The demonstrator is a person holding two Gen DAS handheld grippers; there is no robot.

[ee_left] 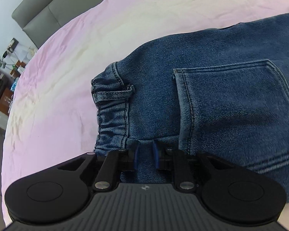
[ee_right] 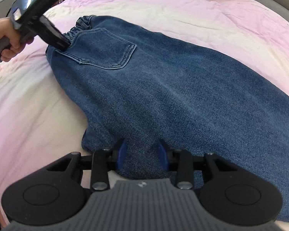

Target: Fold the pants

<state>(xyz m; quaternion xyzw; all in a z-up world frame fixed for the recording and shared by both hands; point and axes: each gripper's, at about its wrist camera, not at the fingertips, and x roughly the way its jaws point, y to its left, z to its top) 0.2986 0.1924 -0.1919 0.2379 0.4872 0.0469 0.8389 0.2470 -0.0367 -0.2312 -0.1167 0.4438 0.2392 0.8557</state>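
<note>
Blue denim pants (ee_right: 163,88) lie on a pink bed sheet (ee_right: 202,15), back pocket (ee_right: 104,48) facing up, elastic waistband (ee_right: 82,24) at the far left. In the left wrist view the waistband (ee_left: 113,111) and pocket (ee_left: 231,100) fill the right side. My left gripper (ee_left: 146,156) is shut on the denim at the waistband edge; it also shows in the right wrist view (ee_right: 64,45). My right gripper (ee_right: 142,152) has a fold of the pant leg between its blue pads, jaws closed on the cloth.
The pink sheet (ee_left: 67,67) spreads all around the pants. A grey headboard (ee_left: 48,5) stands at the far edge. A cluttered shelf and plant (ee_left: 3,61) are beyond the bed's left side. A hand (ee_right: 11,36) holds the left gripper.
</note>
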